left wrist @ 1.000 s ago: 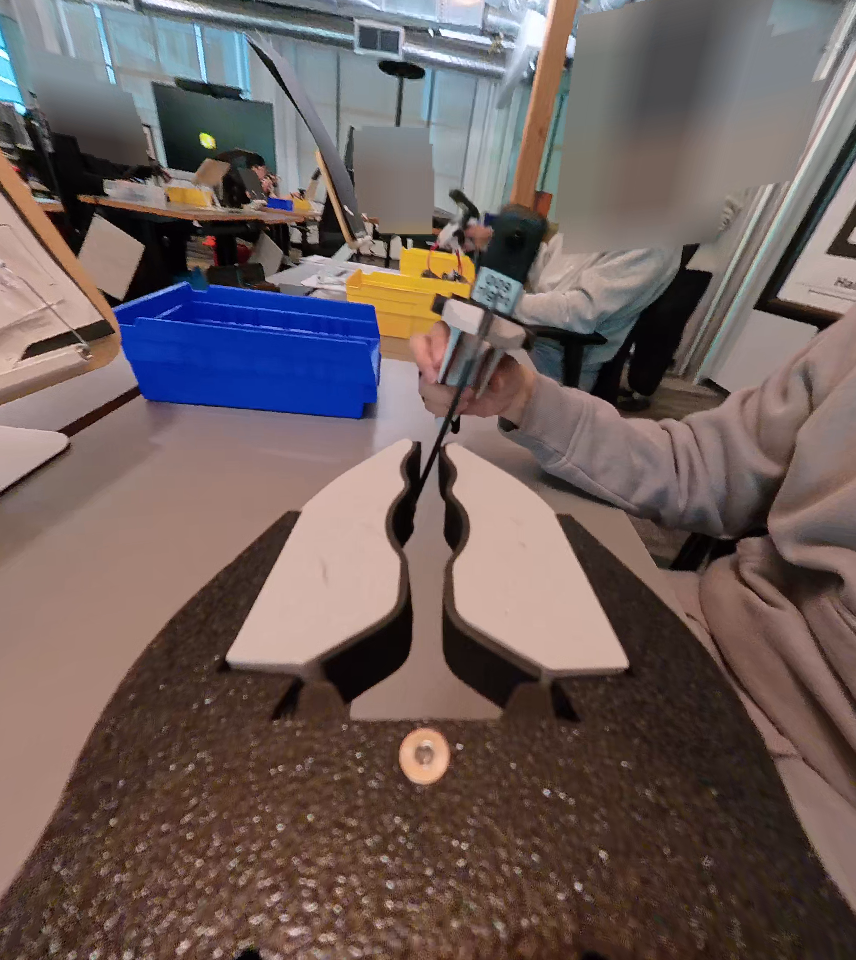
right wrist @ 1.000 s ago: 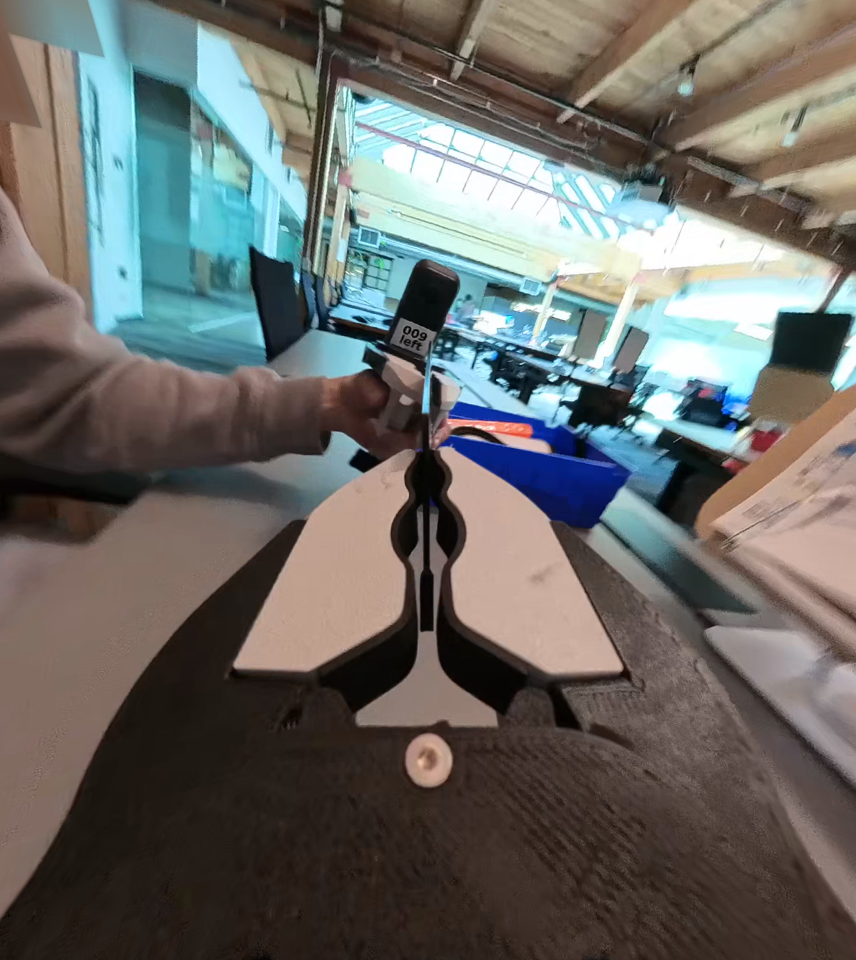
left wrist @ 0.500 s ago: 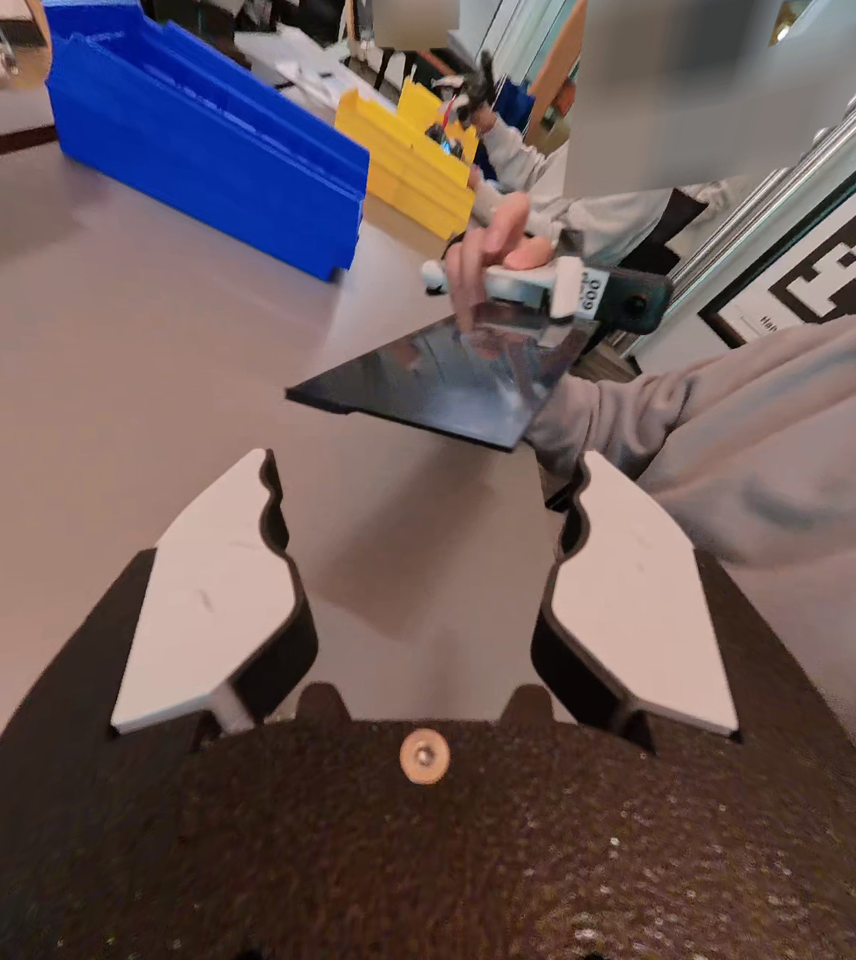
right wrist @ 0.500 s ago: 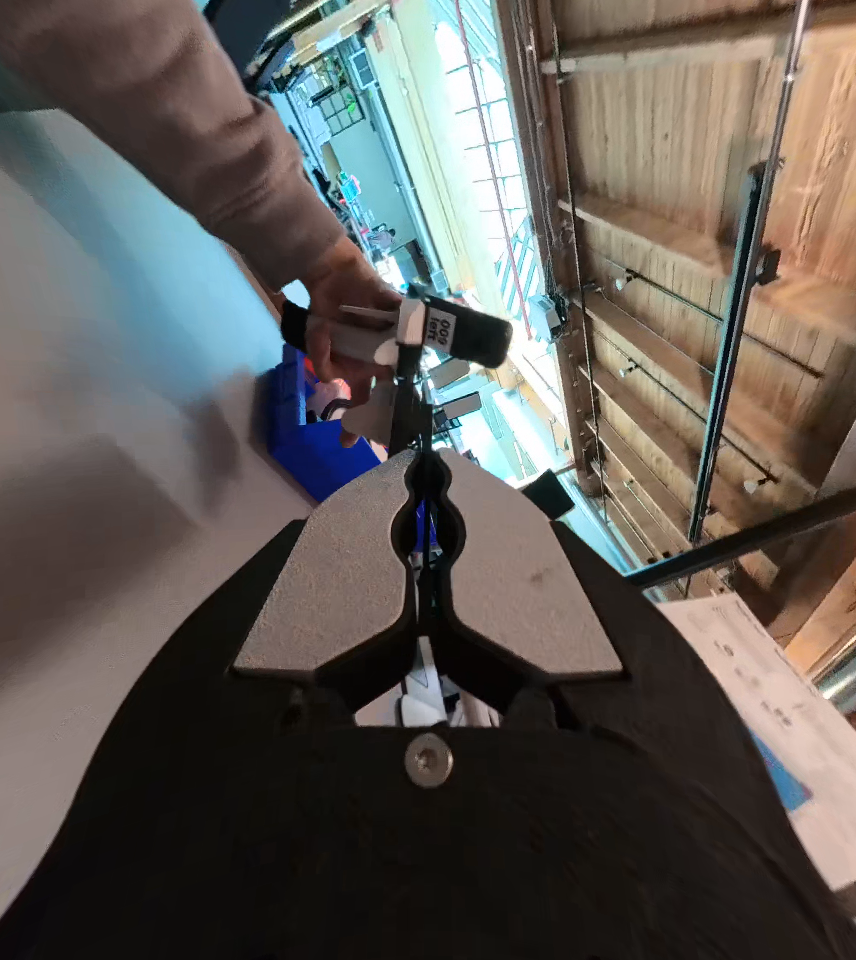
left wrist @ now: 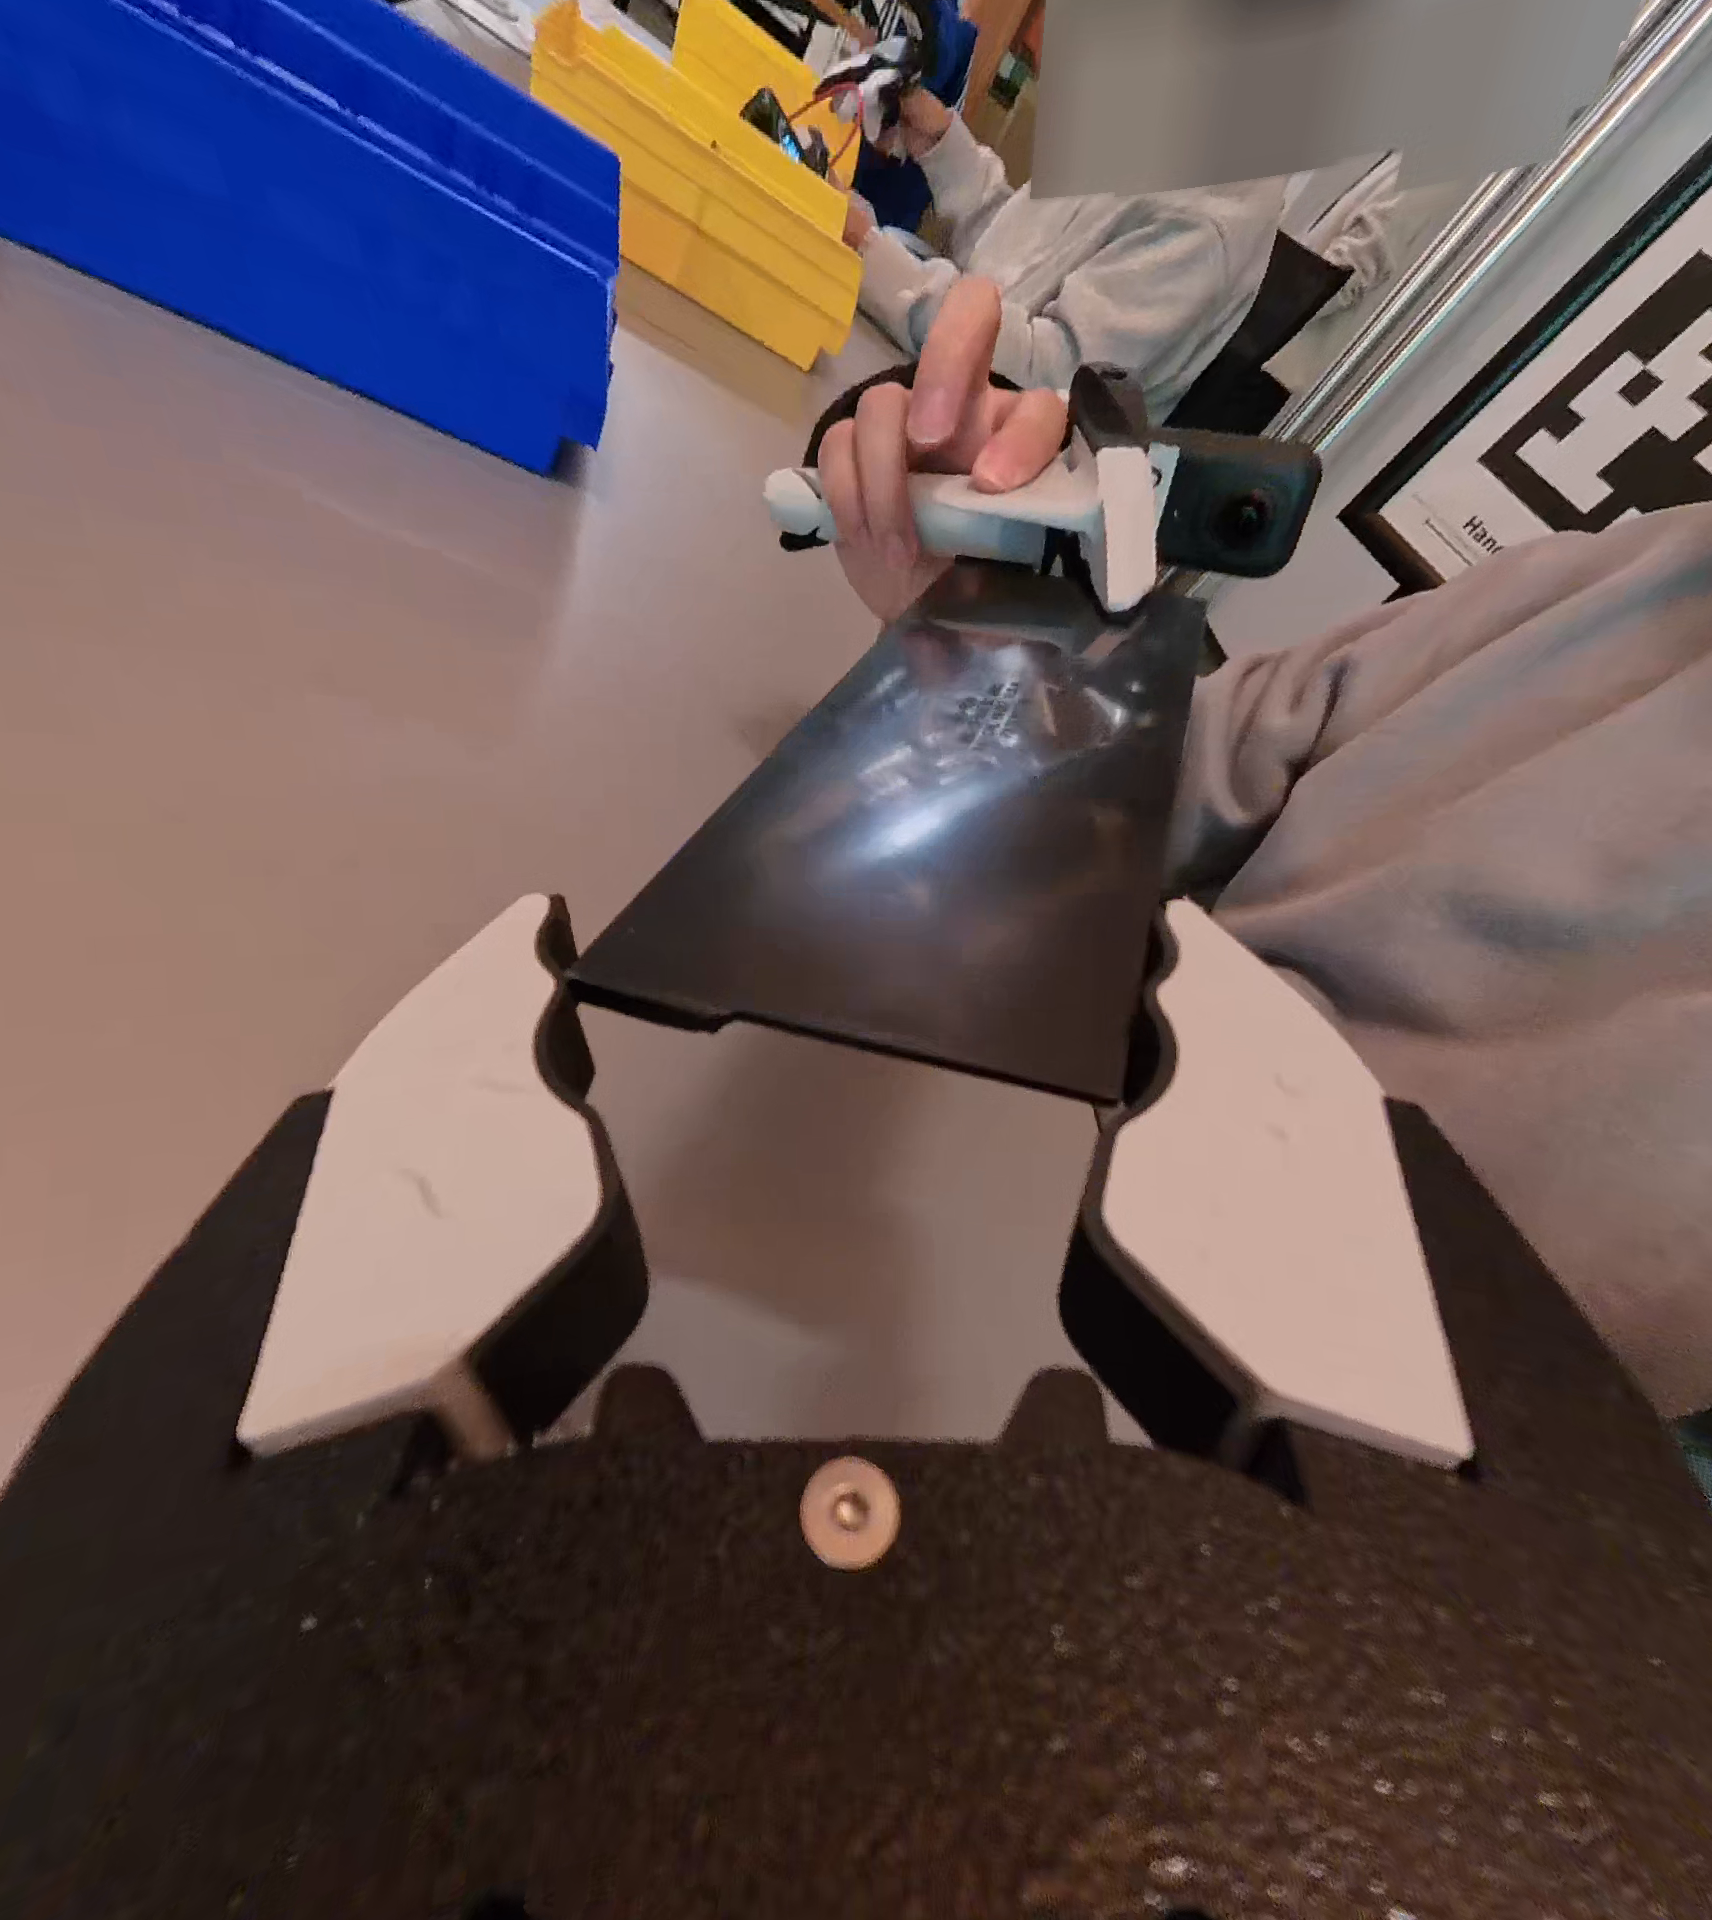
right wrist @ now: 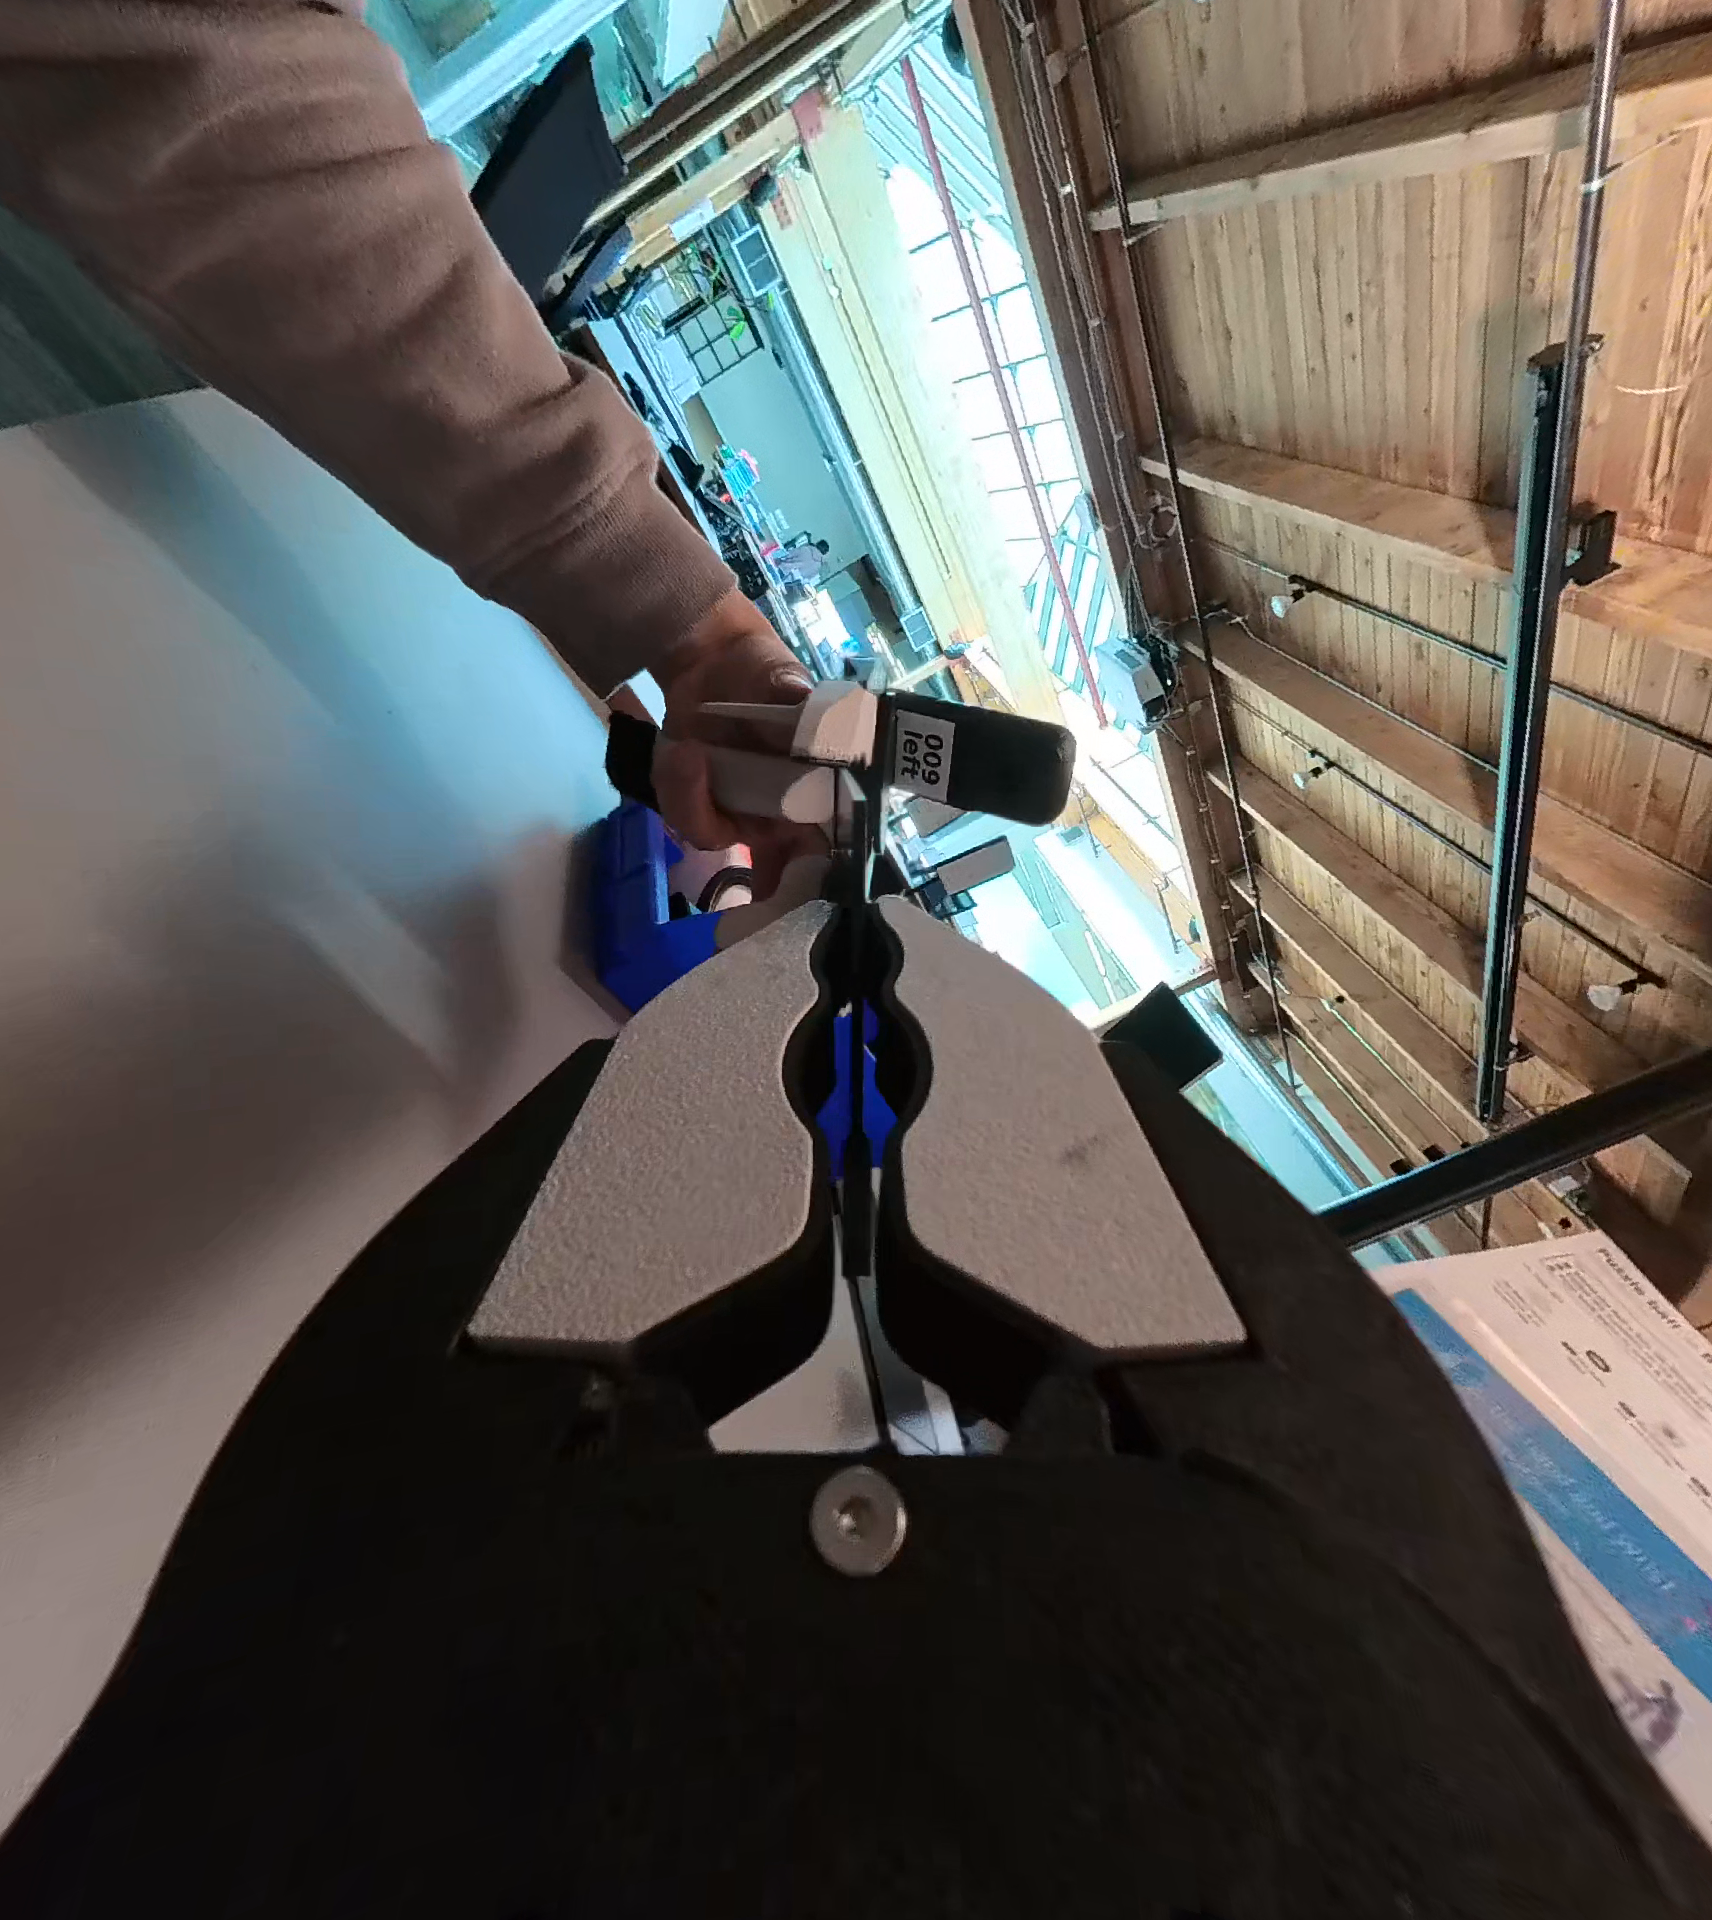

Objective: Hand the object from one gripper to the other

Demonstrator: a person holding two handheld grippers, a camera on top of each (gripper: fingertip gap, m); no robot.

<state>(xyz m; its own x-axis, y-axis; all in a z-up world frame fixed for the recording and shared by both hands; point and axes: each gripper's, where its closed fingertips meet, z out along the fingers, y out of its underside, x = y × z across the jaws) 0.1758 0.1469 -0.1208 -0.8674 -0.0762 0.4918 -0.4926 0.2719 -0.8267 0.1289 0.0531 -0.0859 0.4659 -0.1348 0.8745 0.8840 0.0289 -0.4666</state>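
Left wrist view shows the left gripper (left wrist: 847, 1023) spread wide around the black plate (left wrist: 935, 862), which the right gripper (right wrist: 857, 925) grips edge-on, so transfer remains unfinished.

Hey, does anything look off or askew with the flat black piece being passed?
Nothing damaged. The glossy flat black panel lies broadside between the open left gripper fingers, not edge-on, so they span its width. The right gripper grips it edge-on.

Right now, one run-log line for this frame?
phase: handover | right gripper: shut on black flat panel | left gripper: jaws open, panel's near edge between them, contact unclear | table: beneath
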